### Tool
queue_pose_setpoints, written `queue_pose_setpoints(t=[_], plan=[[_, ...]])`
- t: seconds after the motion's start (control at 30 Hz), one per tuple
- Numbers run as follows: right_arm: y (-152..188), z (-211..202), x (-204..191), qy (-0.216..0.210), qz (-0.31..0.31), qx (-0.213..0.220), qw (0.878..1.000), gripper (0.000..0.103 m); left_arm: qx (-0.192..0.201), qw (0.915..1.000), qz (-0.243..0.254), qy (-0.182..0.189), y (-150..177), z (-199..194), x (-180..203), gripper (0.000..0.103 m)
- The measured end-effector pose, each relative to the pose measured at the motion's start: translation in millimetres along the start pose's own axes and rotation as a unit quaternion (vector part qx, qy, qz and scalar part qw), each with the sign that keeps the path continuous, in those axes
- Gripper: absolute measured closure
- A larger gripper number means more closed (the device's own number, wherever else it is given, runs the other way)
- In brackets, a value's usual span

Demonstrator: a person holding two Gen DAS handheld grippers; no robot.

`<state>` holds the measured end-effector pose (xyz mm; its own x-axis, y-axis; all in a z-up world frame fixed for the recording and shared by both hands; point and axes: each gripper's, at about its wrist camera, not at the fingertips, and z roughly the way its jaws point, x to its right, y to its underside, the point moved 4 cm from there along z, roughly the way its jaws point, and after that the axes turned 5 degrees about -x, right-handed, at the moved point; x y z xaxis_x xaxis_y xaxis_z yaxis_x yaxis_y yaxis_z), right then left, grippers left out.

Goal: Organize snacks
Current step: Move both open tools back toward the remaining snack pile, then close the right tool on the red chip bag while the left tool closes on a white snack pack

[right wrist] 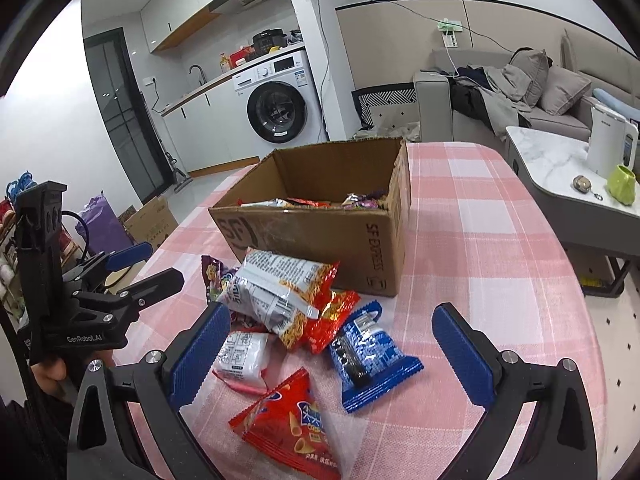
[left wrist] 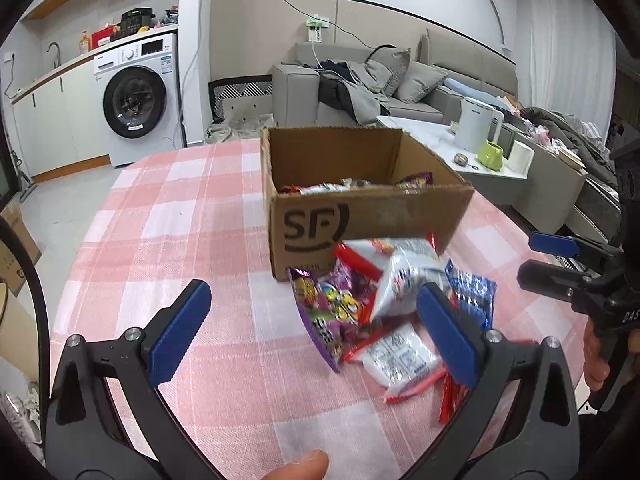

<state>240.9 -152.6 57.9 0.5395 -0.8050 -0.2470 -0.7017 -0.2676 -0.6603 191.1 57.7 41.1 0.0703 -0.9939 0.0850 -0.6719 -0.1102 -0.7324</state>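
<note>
An open cardboard box (left wrist: 372, 216) marked SF stands on the pink checked tablecloth (left wrist: 168, 240) and holds several snack packets. Against its near side lies a loose pile: a purple packet (left wrist: 328, 308), a white noodle packet (right wrist: 280, 284), a blue packet (right wrist: 368, 356), a small white packet (right wrist: 244, 356) and a red cone-snack packet (right wrist: 292, 420). My left gripper (left wrist: 312, 300) is open, just short of the pile, its right finger over the white packets. My right gripper (right wrist: 332, 316) is open above the pile from the other side. Each gripper shows in the other's view, holding nothing.
A side table (right wrist: 552, 160) with a white kettle (right wrist: 608, 140) and a green cup (right wrist: 622, 184) stands to the right of the table. Behind are a grey sofa (left wrist: 400, 92) and a washing machine (left wrist: 136, 96). Cardboard boxes (right wrist: 152, 220) sit on the floor at left.
</note>
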Motion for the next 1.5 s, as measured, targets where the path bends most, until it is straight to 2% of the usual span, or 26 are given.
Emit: queue_pose_setpoints(t=[0.37,0.73,0.93,1.1,1.27,1.4,1.5], plan=[[27,6,-1,-0.013,0.003,-0.023,1.0,0.0,-0.028,0.9995,0.016,-0.002,26,12,11,0.001],[69,26,-19,-0.021,-0.019,-0.076,0.997,0.0,-0.041,0.999,0.016,0.002,47,13,11,0.001],[78,39,-24,-0.029,-0.022,-0.096,0.995,0.002,-0.047,0.9987,0.018,0.003,53,16,12,0.001],[81,49,-28,-0.029,-0.033,-0.105,0.994,0.017,-0.053,0.9984,0.017,0.01,55,19,13,0.001],[83,51,-31,-0.027,-0.044,-0.104,0.993,0.023,-0.057,0.998,0.023,0.012,60,22,18,0.001],[84,50,-36,-0.036,-0.06,-0.107,0.992,0.041,-0.06,0.9978,0.027,0.011,62,25,21,0.001],[83,47,-38,-0.038,-0.064,-0.099,0.992,0.049,-0.06,0.9978,0.026,0.013,63,26,21,0.001]])
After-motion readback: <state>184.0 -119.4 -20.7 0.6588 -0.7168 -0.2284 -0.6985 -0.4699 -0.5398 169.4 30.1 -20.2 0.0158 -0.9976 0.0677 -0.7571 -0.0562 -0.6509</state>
